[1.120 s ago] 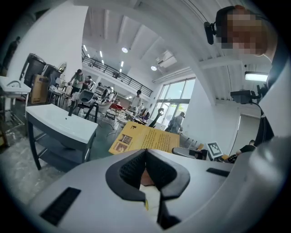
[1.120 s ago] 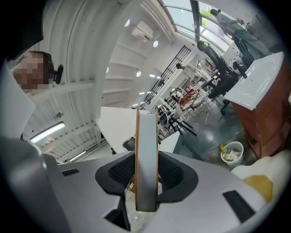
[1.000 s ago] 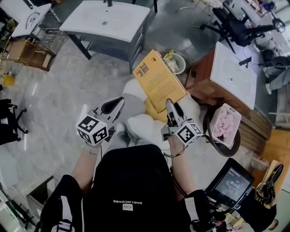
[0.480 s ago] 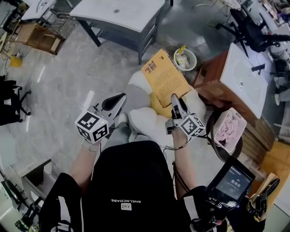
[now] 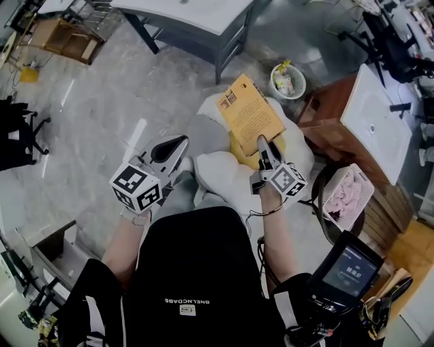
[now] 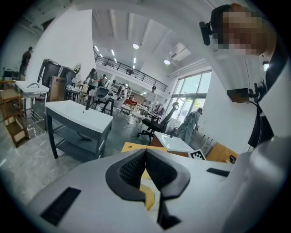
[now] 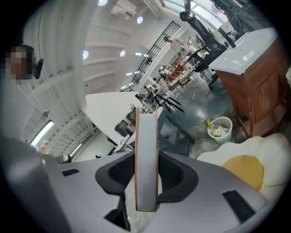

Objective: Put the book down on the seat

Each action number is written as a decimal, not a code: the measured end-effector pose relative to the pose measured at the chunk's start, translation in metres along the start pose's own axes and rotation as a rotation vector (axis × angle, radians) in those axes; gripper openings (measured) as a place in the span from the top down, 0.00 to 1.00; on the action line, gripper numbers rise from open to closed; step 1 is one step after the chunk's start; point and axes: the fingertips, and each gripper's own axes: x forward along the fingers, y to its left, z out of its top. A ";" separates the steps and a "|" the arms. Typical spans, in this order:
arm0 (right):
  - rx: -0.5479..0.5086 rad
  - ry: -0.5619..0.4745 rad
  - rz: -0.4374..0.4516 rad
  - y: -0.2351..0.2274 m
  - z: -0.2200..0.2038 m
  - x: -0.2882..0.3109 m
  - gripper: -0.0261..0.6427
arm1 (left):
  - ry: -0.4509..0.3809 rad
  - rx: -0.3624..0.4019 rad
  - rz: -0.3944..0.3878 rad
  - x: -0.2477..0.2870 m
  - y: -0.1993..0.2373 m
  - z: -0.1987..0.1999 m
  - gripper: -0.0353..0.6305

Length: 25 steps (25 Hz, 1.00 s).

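two hand-held grippers, one book, one seat. the right hand-held gripper [image 5: 263, 145] is clamped on the orange book [image 5: 249, 114] at its near edge, holding it over the white seat [image 5: 220, 177] and its one yellow cushion [image 5: 239, 145]. the left hand-held gripper [image 5: 171, 146] has its jaws together on nothing, at the seat's left side.

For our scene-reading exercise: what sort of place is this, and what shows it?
Probably a large open workshop or test hall, not a home: freestanding washbasin units on a bare stone floor, an office chair, and a high ceiling with a balcony railing.
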 end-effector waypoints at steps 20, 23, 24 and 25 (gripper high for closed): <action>0.051 0.156 -0.085 -0.088 -0.053 0.058 0.72 | 0.034 -0.084 0.079 0.018 0.018 -0.043 0.93; 0.041 0.188 -0.106 -0.103 -0.064 0.064 0.72 | 0.038 -0.093 0.089 0.017 0.019 -0.048 0.93; 0.042 0.197 -0.110 -0.106 -0.067 0.067 0.72 | 0.039 -0.097 0.093 0.017 0.020 -0.050 0.93; 0.047 0.205 -0.114 -0.110 -0.070 0.070 0.72 | 0.040 -0.101 0.097 0.017 0.022 -0.052 0.93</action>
